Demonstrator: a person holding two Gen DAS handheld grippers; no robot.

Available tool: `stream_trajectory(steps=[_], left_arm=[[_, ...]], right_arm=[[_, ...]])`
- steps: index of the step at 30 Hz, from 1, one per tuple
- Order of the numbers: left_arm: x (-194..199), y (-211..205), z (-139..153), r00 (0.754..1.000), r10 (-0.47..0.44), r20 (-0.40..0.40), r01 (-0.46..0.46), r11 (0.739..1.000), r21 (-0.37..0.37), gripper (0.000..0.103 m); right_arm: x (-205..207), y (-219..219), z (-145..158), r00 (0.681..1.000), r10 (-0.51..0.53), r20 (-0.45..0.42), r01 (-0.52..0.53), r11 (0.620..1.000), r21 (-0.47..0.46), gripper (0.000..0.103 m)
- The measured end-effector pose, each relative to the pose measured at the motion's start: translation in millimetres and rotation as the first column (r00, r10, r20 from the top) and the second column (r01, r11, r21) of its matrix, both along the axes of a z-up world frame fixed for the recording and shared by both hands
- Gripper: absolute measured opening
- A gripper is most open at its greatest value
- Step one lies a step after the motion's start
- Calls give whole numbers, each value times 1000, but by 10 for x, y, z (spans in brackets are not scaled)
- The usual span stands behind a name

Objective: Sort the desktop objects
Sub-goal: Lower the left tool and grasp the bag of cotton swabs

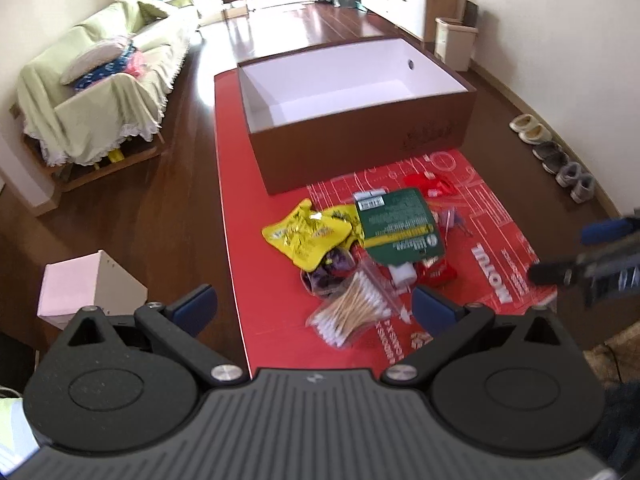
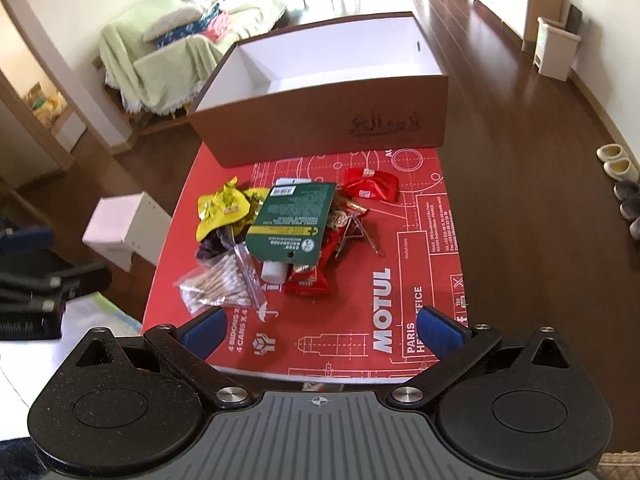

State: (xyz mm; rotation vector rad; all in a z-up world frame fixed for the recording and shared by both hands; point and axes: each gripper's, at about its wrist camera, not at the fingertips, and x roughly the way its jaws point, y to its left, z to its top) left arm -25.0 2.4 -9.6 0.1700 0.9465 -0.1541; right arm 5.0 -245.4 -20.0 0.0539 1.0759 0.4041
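We are looking ahead of both tools at the desk (image 2: 420,240), covered in a red printed mat, with the big brown box (image 2: 320,128) standing open at its far end; what shows of its white inside is bare. Between the box and our tools, the loose things are lying in one pile: a green card packet (image 2: 292,220) on top, a yellow packet (image 2: 222,208) to its left, a red packet (image 2: 372,188) just beyond on the right, and a clear bag of cotton swabs (image 2: 220,284) nearest to us.

We are holding the left tool (image 1: 314,304) with its fingers spread apart and empty, just short of the swab bag. The right tool (image 2: 320,330) is likewise spread and empty, over bare mat.

For a clean pick, we judge it best to be taking one thing at a time from the pile's edge. The swab bag is slippery and limp, so pinching it across the bundle should hold better than pinching the loose film.
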Motion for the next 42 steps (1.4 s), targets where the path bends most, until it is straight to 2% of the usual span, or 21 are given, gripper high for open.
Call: stream_trajectory(steps=[3, 8, 13, 19, 20, 27, 32, 34, 37, 42], left_arm=[[-58, 72, -101, 999, -48, -3, 48, 999, 18, 102], [-26, 11, -372, 988, -149, -29, 150, 987, 51, 95], [118, -106, -612, 974, -219, -52, 221, 974, 39, 91], [340, -228, -906, 950, -298, -95, 303, 952, 42, 73], [377, -238, -963, 947, -303, -105, 309, 950, 42, 73], [593, -241, -1321, 939, -295, -176, 304, 952, 28, 66], [647, -217, -1492, 939, -270, -214, 278, 961, 5, 53], [648, -207, -1527, 940, -264, -216, 270, 963, -6, 38], [645, -178, -1550, 941, -259, -217, 259, 966, -27, 27], [638, -153, -1468, 944, -260, -204, 251, 966, -71, 24]], right_arm=[[18, -30, -7, 1000, -17, -8, 17, 1000, 7, 103], [87, -48, -65, 998, -31, -46, 31, 999, 7, 103], [138, -86, -96, 997, -50, -58, 50, 999, 0, 103], [183, -137, -137, 994, -78, -76, 77, 997, -11, 103], [189, -149, -147, 993, -84, -81, 83, 996, -12, 103], [233, -240, -216, 984, -130, -120, 128, 992, -24, 103], [256, -247, -271, 980, -136, -142, 133, 991, -29, 103], [267, -251, -290, 979, -137, -151, 135, 990, -29, 103], [296, -258, -321, 977, -136, -163, 134, 991, -19, 103], [403, -258, -368, 979, -112, -168, 116, 993, 18, 103]])
